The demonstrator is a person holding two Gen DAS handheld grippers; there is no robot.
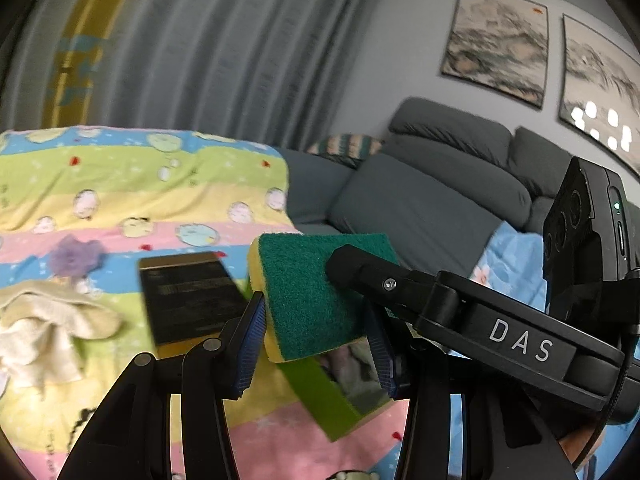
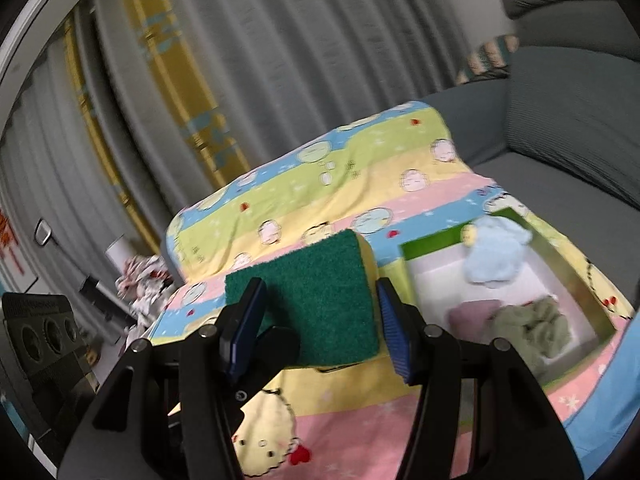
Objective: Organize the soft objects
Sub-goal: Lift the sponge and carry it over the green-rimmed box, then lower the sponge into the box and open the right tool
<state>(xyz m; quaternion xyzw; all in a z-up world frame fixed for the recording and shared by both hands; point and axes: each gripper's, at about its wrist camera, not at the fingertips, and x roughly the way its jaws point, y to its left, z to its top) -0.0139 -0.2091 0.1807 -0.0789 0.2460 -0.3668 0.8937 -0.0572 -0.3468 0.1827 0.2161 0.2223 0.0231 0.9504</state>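
Observation:
A yellow sponge with a green scouring face [image 1: 308, 296] is held in the air above the striped cartoon blanket [image 1: 120, 184]. My left gripper [image 1: 316, 340] is shut on the sponge. The sponge [image 2: 316, 304] also sits between the pads of my right gripper [image 2: 320, 340], whose jaws stand wider than it. The right gripper's body [image 1: 480, 320] crosses the left wrist view, one fingertip over the sponge. A green-rimmed box [image 2: 568, 276] lies at right, holding a light blue cloth [image 2: 496, 256], a pink cloth [image 2: 472, 312] and an olive cloth [image 2: 532, 324].
A cream towel [image 1: 52, 328], a purple fluffy ball [image 1: 76, 256] and a dark flat box lid [image 1: 192, 300] lie on the blanket at left. A grey sofa [image 1: 440, 184] stands behind, with grey curtains [image 1: 200, 48] beyond.

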